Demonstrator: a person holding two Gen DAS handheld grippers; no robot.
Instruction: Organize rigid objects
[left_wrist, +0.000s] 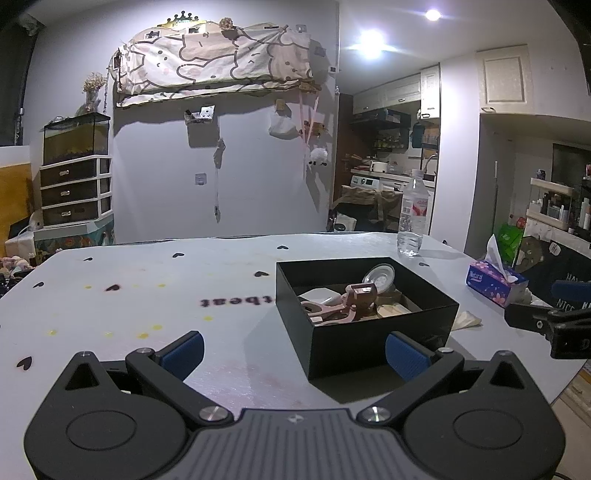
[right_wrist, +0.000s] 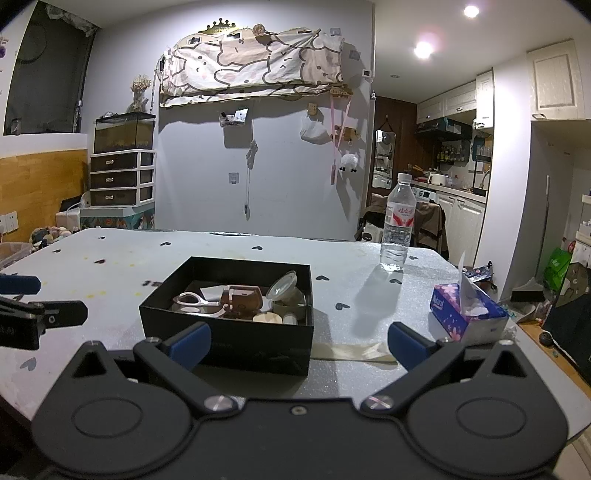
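Black box: open-top box (right_wrist: 225, 336) on the heart-print table (left_wrist: 147, 295) is my landmark; rigid bits already inside.
Contents: pink scissors (right_wrist: 195, 301), brown blocky item (right_wrist: 242, 299), clear round lid (right_wrist: 282, 286) leaning on the box's far right wall, small pale pieces. Exact count: can't tell.
Left gripper (left_wrist: 293, 352): blue pads spread wide, nothing held, low at the box's near left corner.
Right gripper (right_wrist: 299, 343): pads apart too, empty, at the box's near wall, centred past its right corner.
Loose items: none I can see on the table outside the box; looks mostly sorted, my judgement only.
Risk: both grippers crowd the box's near side; a push forward would shove the light box or clip the other gripper.
Risk 2: lid leans loosely; a bump could tip it out.
Around: water bottle (right_wrist: 397, 225) beyond the box's far right corner, tissue pack (right_wrist: 465, 314) right of the box, beige strip (right_wrist: 351, 350) beside the box's near right corner.
Blocking: nothing above the box opening.
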